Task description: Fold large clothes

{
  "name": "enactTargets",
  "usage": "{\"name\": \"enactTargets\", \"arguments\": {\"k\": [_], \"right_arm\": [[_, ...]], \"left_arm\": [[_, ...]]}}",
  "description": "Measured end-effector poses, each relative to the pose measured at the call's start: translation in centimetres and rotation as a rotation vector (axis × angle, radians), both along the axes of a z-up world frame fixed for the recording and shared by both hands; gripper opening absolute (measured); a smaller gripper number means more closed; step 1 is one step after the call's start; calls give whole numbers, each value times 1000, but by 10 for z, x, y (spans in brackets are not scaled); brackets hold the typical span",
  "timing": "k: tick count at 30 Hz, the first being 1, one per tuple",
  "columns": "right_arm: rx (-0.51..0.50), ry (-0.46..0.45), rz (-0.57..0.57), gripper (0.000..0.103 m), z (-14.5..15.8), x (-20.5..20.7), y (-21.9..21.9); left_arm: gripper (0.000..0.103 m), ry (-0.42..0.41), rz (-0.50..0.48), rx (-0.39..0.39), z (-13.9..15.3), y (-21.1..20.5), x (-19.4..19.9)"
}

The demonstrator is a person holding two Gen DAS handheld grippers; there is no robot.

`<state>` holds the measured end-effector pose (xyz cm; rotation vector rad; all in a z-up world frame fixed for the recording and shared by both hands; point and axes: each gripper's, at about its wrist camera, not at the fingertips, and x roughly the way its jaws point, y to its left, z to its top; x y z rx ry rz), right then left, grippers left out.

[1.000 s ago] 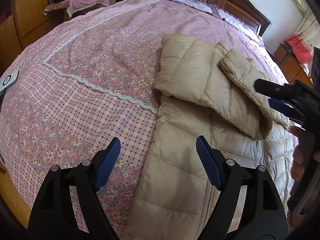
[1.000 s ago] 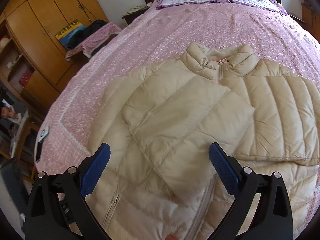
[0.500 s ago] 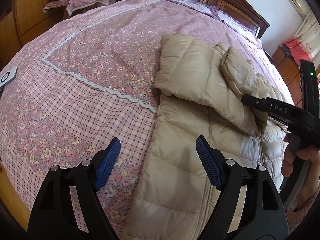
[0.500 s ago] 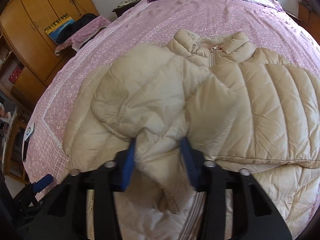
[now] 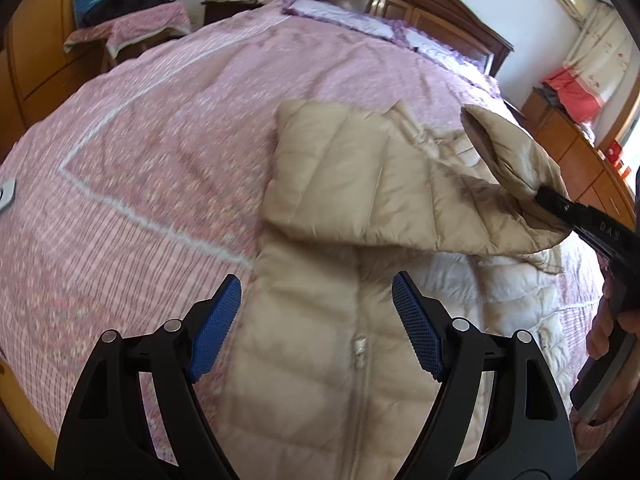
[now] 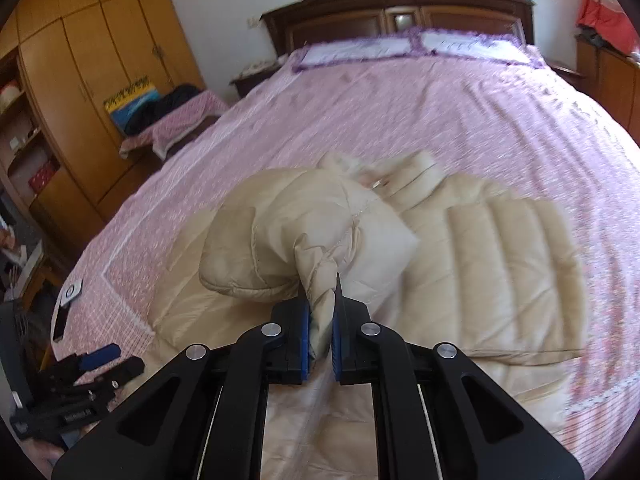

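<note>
jacket [image 5: 352, 208]: beige puffer, lying zipped and face up on the pink bedspread [image 5: 152, 152], one sleeve [image 6: 280, 236] lifted off its chest.
right gripper [image 6: 320, 316]: pressed together, pinching the sleeve's cuff end.
left gripper [image 5: 316, 332]: spread, empty, above the jacket's lower front.
slip risk: the puffy, slick fabric could slide out of that small pinch.
drag risk: pulling the sleeve may shift the whole jacket, since nothing pins its body.

One jacket [image 5: 340, 184], two pillows [image 6: 360, 50], two tools [image 6: 320, 320].
</note>
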<state>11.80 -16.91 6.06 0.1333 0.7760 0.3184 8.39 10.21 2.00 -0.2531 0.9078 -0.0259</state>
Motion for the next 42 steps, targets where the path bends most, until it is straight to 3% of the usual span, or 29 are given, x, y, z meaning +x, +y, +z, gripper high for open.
{"name": "enactTargets", "arguments": {"k": [5, 11, 17, 19, 21, 25, 30, 36, 42], "right_arm": [[27, -27, -62, 9, 2, 4, -36], [45, 16, -128, 9, -34, 23, -61], [35, 73, -172, 12, -62, 25, -68], [34, 86, -180, 20, -62, 22, -71], [37, 83, -187, 37, -58, 17, -74], [44, 85, -191, 41, -46, 4, -82], [-41, 18, -184, 67, -13, -24, -71], [-48, -15, -119, 72, 11, -31, -46], [-4, 46, -82, 72, -10, -11, -5]], "left_arm": [[77, -39, -58, 20, 9, -18, 20], [77, -103, -130, 74, 8, -43, 57], [77, -27, -114, 112, -21, -44, 90], [77, -22, -116, 120, -26, -44, 92], [77, -32, -119, 125, -26, -45, 90], [77, -38, -122, 115, -24, -47, 87], [77, -41, -121, 115, -22, -47, 87], [77, -41, -112, 116, -21, -47, 86], [77, -34, -85, 130, -19, -42, 82]]}}
